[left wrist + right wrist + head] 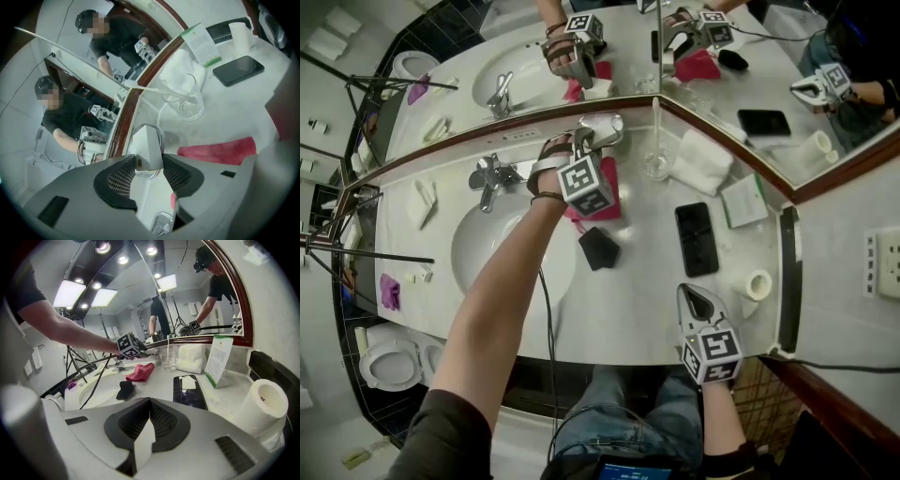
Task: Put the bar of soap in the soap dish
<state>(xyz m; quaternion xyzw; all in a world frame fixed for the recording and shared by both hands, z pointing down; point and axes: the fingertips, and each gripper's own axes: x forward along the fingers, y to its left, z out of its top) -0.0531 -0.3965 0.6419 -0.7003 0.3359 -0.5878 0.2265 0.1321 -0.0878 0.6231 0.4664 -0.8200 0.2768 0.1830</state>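
Just behind the red cloth [218, 150], by the mirror, the left hand-held gripper [149, 161] clamps the white bar of soap [147, 143] at the soap dish's [146, 175] shiny rim. Well right of the cloth, the right hand-held gripper [150, 404] is closed and empty over the worktop [637, 281].

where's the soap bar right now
The bar of soap is clamped in the left gripper at the back of the counter, against the mirror frame. In the head view that's just left of the glass, behind the red cloth.
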